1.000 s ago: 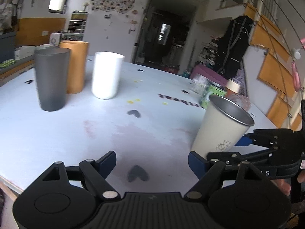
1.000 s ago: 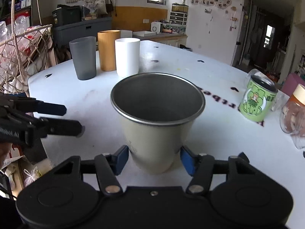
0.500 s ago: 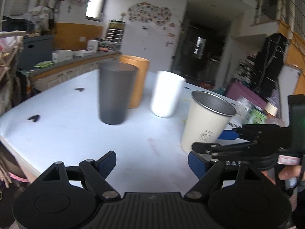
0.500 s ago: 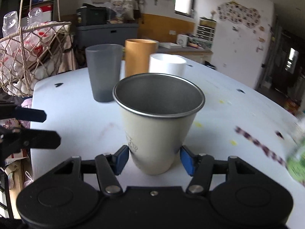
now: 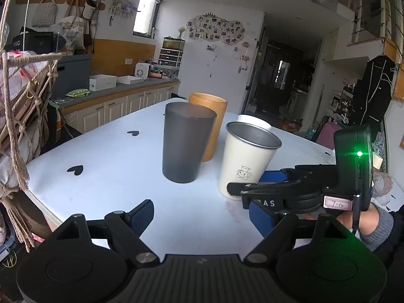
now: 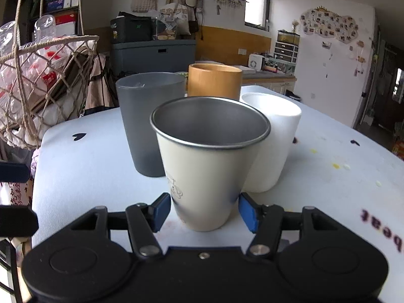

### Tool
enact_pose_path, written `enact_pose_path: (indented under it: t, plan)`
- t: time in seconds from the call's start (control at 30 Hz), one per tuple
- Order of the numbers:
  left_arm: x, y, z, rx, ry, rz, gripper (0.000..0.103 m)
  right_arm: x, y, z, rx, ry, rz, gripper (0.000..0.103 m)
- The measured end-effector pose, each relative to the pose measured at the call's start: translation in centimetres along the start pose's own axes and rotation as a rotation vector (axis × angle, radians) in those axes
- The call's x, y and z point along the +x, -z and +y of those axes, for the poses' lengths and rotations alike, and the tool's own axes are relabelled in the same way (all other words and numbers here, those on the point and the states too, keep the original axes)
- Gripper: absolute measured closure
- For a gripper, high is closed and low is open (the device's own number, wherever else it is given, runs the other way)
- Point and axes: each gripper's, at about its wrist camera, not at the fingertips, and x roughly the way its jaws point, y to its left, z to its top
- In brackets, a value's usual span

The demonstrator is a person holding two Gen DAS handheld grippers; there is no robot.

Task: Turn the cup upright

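Note:
A cream steel cup (image 6: 207,166) stands upright, mouth up, on the white table (image 6: 83,166). My right gripper (image 6: 205,210) is shut on the cup near its base, one blue pad on each side. In the left wrist view the cup (image 5: 246,161) sits right of centre with the right gripper (image 5: 255,184) at its base. My left gripper (image 5: 202,214) is open and empty, low over the table's near edge, to the left of the cup.
A grey cup (image 6: 149,121), an orange cup (image 6: 214,83) and a white cup (image 6: 272,141) stand just behind the steel cup. A rope net basket (image 6: 38,80) hangs at the left beyond the table's edge. A counter (image 5: 121,88) runs along the far wall.
My right gripper has carried the steel cup left across the table to just in front of the three standing cups. My left gripper has swung left with it.

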Motion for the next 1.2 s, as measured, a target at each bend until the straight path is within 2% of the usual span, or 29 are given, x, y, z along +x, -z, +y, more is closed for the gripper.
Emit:
enact_pose_path:
  t: [0.03,0.13,0.5,0.73,0.93,1.2]
  plan:
    - [-0.1,-0.1,-0.2,0.004,0.000,-0.003,0.019,-0.3,0.1,-0.1,0.007,-0.002,0.001,0.030]
    - [-0.4,-0.2,-1.1,0.015,-0.013,-0.013,0.014,-2.4,0.5,-0.8,0.036,0.002,-0.027,0.025]
    - [-2.2,-0.6,-5.5,0.099,-0.002,-0.069,0.010,-14.5,2.8,-4.0,0.125,0.120,-0.146,0.018]
    - [-3.0,-0.1,-8.1,0.144,0.001,-0.074,0.005,-20.0,4.8,-5.3,0.165,0.199,-0.191,0.010]
    - [-3.4,0.5,-9.3,0.178,-0.001,-0.071,0.001,-22.4,6.5,-6.2,0.196,0.265,-0.197,0.000]
    - [-3.0,1.2,-9.8,0.196,-0.014,-0.063,0.000,-23.2,7.9,-6.3,0.209,0.300,-0.184,0.000]
